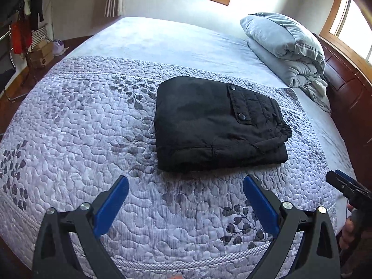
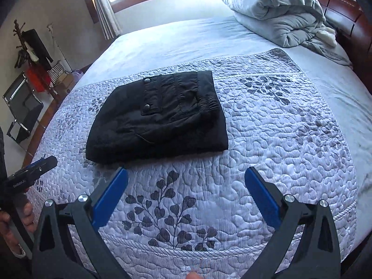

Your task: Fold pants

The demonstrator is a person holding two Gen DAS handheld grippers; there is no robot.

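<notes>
Pants (image 1: 216, 125) lie on the quilted bedspread (image 1: 81, 127) as a compact black rectangle, pocket flap with two snaps on top and the elastic waistband bunched toward the side where the rolled duvet (image 1: 283, 48) sits. I judge the folding itself is finished or nearly so; what I would do next is only a light check, perhaps squaring the lower edge where one layer sticks out a little, or simply pulling back. My left gripper (image 1: 186, 200) hangs just short of the bundle's near edge, jaws spread wide, nothing between the blue pads (image 1: 111, 207). My right gripper (image 2: 186, 195) sits likewise, wide apart and empty, with the pants ahead and slightly to its left, not touching. Each tool shows at the margin of the other's view, so both stand side by side, clear of the cloth.
</notes>
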